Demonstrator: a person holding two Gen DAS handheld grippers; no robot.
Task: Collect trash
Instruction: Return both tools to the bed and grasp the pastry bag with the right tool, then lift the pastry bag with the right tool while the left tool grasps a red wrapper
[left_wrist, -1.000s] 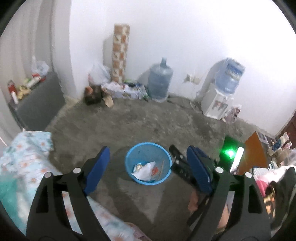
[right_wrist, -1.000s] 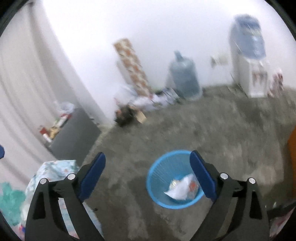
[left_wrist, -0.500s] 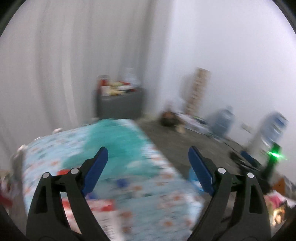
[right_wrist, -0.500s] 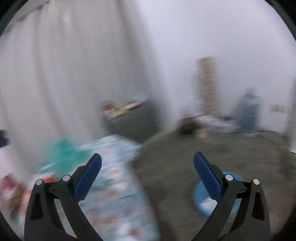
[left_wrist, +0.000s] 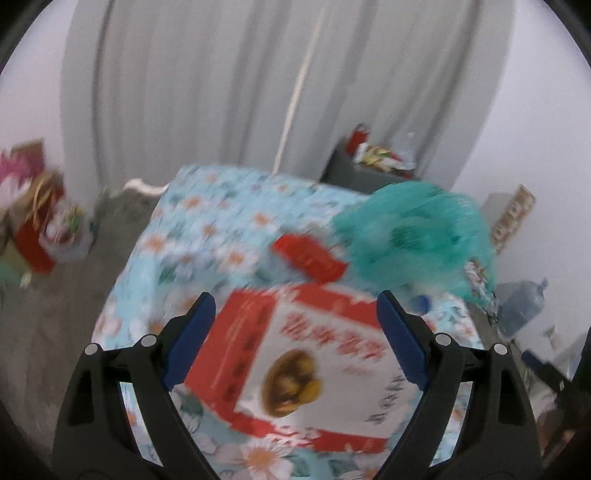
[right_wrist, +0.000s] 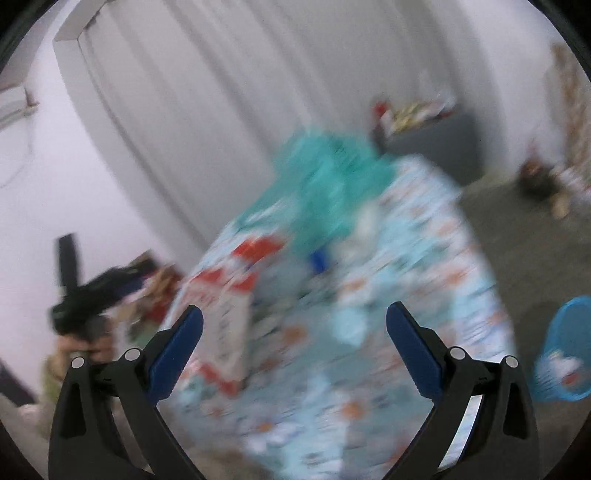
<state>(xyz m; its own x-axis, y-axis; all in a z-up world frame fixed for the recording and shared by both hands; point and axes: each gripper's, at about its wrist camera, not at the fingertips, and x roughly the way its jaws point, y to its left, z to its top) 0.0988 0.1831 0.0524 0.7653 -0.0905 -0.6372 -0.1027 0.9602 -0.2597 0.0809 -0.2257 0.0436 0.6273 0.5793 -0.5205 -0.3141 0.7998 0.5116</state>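
Note:
My left gripper (left_wrist: 295, 328) is open and empty above a table with a flowered cloth (left_wrist: 207, 229). A large red and white box (left_wrist: 306, 373) lies right under it. A smaller red packet (left_wrist: 308, 256) and a teal plastic bag (left_wrist: 413, 236) lie beyond. My right gripper (right_wrist: 295, 339) is open and empty over the same table (right_wrist: 406, 258), the view blurred. The red and white box (right_wrist: 225, 321) stands at its left. The blue trash basket (right_wrist: 565, 354) with paper in it stands on the floor at the right.
A grey curtain (left_wrist: 258, 85) hangs behind the table. A dark cabinet (left_wrist: 362, 173) with bottles stands at the back. Red gift bags (left_wrist: 40, 229) sit on the floor at left. A water jug (left_wrist: 521, 310) stands at right. My left gripper (right_wrist: 92, 295) shows blurred at left.
Both grippers have swung left from the blue basket on the floor to the flowered table. Both stay open and empty.

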